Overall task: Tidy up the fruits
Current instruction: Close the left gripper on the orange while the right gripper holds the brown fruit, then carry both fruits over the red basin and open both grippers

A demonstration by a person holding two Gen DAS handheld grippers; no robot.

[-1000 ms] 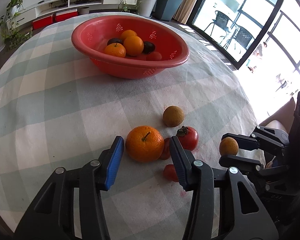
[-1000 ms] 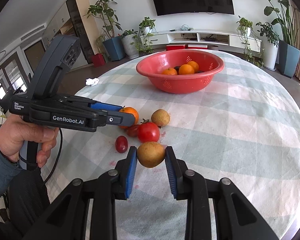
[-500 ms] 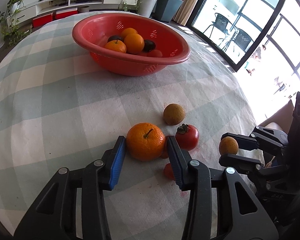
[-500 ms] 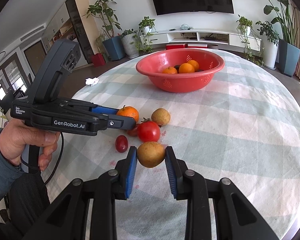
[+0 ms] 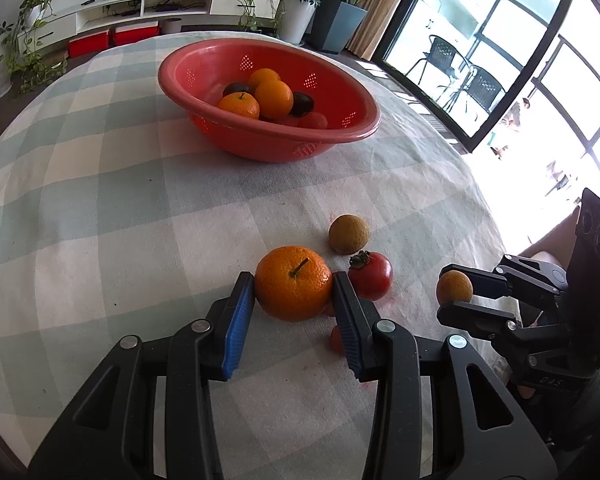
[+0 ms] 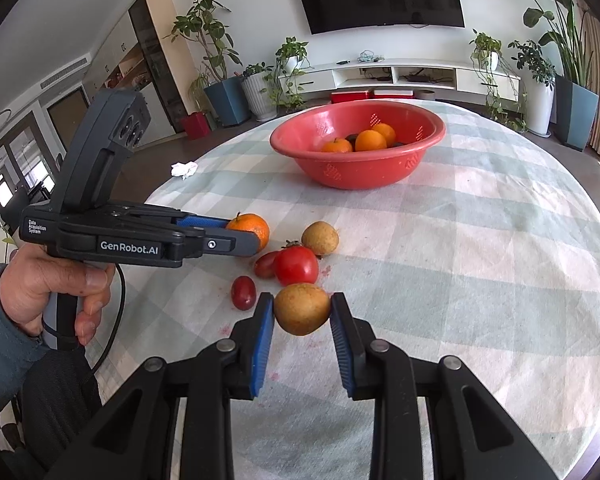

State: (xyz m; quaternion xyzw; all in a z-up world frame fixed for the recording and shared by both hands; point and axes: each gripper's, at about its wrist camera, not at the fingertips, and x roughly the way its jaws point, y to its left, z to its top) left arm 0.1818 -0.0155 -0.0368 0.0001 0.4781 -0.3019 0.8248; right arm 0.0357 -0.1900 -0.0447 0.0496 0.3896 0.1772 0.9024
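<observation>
Closed in since a second ago: my left gripper, whose blue pads then stood wide of the orange, now has both pads against its sides, pinching it. Whether the orange is off the cloth I cannot tell. Unchanged: my right gripper, narrowly parted and clamped on a brown fruit, held above the table's near edge.

Count on the round table, checked cloth:
- Red bowl, one, toward the far edge. Contents visible: three oranges, two dark fruits, and at least one red fruit low down, partly hidden.
- Orange outside the bowl: one, in my left gripper.
- Brown fruits outside the bowl: two. One in my right gripper; the other brown fruit lies on the cloth just beyond the tomato.
- Large tomato, one, with stem cap, close beside the gripped orange.
- Small red tomatoes, two: one small tomato touching the large one, a second small tomato a little apart, nearer me.
- Crumpled white tissue, one, at the table's left edge.
</observation>
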